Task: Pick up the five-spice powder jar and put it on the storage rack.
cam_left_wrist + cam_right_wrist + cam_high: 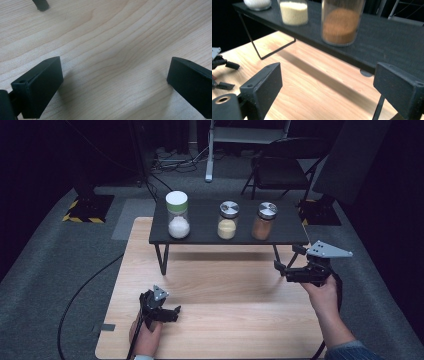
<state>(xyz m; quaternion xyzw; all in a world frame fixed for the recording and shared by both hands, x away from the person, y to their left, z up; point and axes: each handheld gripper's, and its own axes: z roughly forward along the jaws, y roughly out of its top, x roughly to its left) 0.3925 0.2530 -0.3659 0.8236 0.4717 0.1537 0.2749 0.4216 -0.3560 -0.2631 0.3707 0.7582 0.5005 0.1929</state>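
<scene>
table (225, 320): pale smooth wood | shelf (200, 232): matt black | jar lids (229, 209): shiny metal

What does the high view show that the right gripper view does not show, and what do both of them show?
High view alone: the lids of the three jars, the white-lidded jar as a whole, the folding chair, the grey carpet, and the right gripper from outside, open and empty, near the shelf's right end.

Right gripper view alone: a close look up at the brown powder jar from below shelf level.

Both: the black shelf, the wooden tabletop, the yellow powder jar, and the left gripper.
</scene>
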